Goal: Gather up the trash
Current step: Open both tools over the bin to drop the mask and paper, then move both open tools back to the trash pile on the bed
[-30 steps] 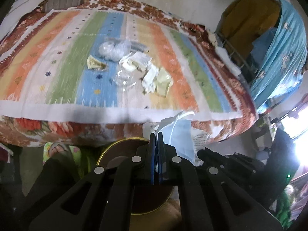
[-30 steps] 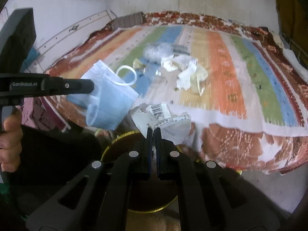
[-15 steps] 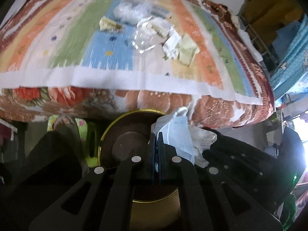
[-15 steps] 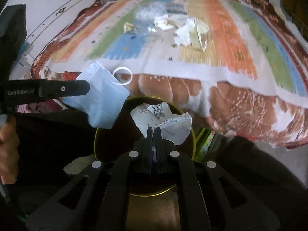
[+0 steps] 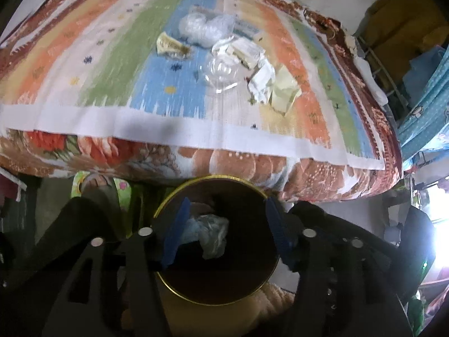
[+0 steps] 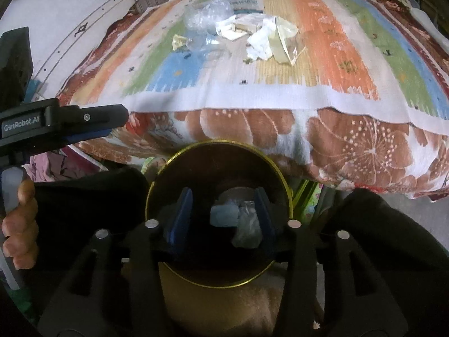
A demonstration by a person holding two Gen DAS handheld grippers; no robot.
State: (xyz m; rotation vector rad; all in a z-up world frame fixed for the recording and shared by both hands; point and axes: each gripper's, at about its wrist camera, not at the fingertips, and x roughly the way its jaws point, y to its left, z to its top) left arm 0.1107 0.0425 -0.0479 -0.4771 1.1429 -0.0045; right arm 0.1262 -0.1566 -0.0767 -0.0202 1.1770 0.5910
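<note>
Both grippers (image 5: 224, 233) (image 6: 221, 220) wide apart, empty, above bin (image 5: 168, 205)

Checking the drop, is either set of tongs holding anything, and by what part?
Nothing. Left tongs and right tongs are open over the bin; face mask and wrapper lie inside.

Black hand-held gripper (image 6: 221, 219), blue finger pads (image 6: 181, 219), silver screws, white "GenRobot.AI" lettering

bin (image 6: 157, 179): gold-rimmed, upright | trash (image 6: 247, 221): inside bin | wrappers (image 5: 261, 81): on bed
</note>
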